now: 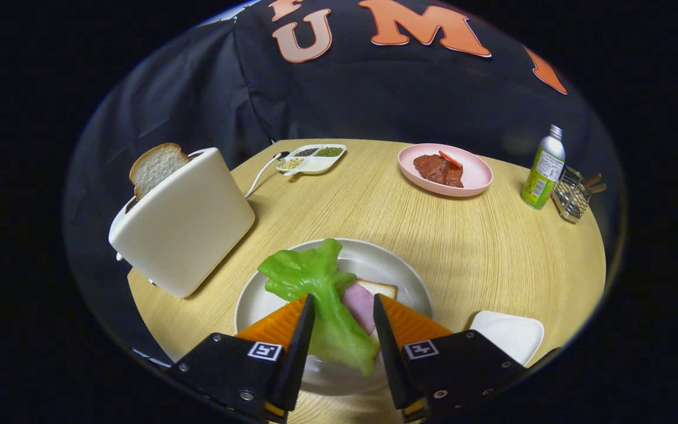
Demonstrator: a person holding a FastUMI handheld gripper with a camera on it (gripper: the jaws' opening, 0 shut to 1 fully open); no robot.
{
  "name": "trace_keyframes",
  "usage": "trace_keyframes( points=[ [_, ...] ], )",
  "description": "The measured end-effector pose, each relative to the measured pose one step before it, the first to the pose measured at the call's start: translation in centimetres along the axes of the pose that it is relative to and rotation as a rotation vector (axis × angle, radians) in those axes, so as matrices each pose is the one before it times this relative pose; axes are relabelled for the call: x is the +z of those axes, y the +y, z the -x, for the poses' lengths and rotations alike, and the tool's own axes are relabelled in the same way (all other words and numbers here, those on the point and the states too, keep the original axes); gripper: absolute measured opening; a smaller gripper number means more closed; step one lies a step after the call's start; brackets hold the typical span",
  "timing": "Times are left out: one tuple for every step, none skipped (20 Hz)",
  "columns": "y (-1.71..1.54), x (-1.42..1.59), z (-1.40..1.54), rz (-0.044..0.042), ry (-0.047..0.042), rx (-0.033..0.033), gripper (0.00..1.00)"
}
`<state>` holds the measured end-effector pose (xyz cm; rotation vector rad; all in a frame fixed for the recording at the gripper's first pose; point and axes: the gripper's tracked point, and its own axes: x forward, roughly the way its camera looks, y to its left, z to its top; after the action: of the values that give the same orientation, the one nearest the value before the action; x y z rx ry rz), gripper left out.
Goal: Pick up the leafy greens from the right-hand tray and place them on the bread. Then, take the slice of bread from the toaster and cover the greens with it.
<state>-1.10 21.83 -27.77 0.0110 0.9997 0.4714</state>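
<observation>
- Two fingers of the gripper (344,306) were held apart, with the lettuce leaf (321,294) hanging between them; contact could not be judged.
- Lettuce was seen over bread (378,288) on the plate (409,277).
- Another slice (156,166) was left in the toaster (189,221).

The gripper (344,306), fingers parted, stands over the round white plate (409,277), with the green leafy lettuce (315,282) between its fingers. Left of the plate, close by, the white toaster (189,221) carrying a bread slice (156,166) blocks that side. Bare light wood tabletop (433,224) lies open ahead and rightward, up to the pink plate of meat (477,171).
</observation>
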Motion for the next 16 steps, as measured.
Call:
trace_keyframes(
  points=[
    [0.13, 0.053, 0.29, 0.00321, -0.00412, -0.00064, 0.64],
    [0.235, 0.129, 0.213, 0.00056, -0.00256, 0.00326, 0.68],
    [0.242, -0.013, 0.224, -0.00196, -0.00278, 0.00386, 0.7],
    [0.155, 0.18, 0.181, -0.00117, -0.00558, -0.00015, 0.73],
    [0.066, 0.312, 0.103, 0.001, -0.01081, -0.00277, 0.74],
    [-0.162, 0.043, 0.083, 0.00133, 0.00212, -0.01172, 0.75],
    [-0.018, -0.174, 0.098, 0.0026, 0.00002, -0.00447, 0.75],
    [0.14, -0.042, -0.098, 0.00415, 0.00225, -0.00296, 0.75],
    [0.048, -0.213, 0.052, 0.00456, 0.00579, -0.00647, 0.75],
    [0.082, -0.018, -0.105, 0.0081, 0.00396, -0.00654, 0.75],
    [-0.118, -0.057, 0.124, 0.00551, 0.00047, -0.00854, 0.75],
    [0.055, 0.317, 0.099, -0.00232, -0.00799, -0.00248, 0.75],
    [0.201, 0.471, 0.251, -0.00834, -0.00867, 0.00405, 0.75],
    [0.341, 0.627, 0.366, -0.01237, -0.01012, 0.00942, 0.75],
    [0.268, 0.672, 0.419, -0.01195, -0.00976, 0.00705, 0.75],
    [0.183, 0.767, 0.492, -0.00707, -0.01046, 0.00384, 0.75]
  ],
)
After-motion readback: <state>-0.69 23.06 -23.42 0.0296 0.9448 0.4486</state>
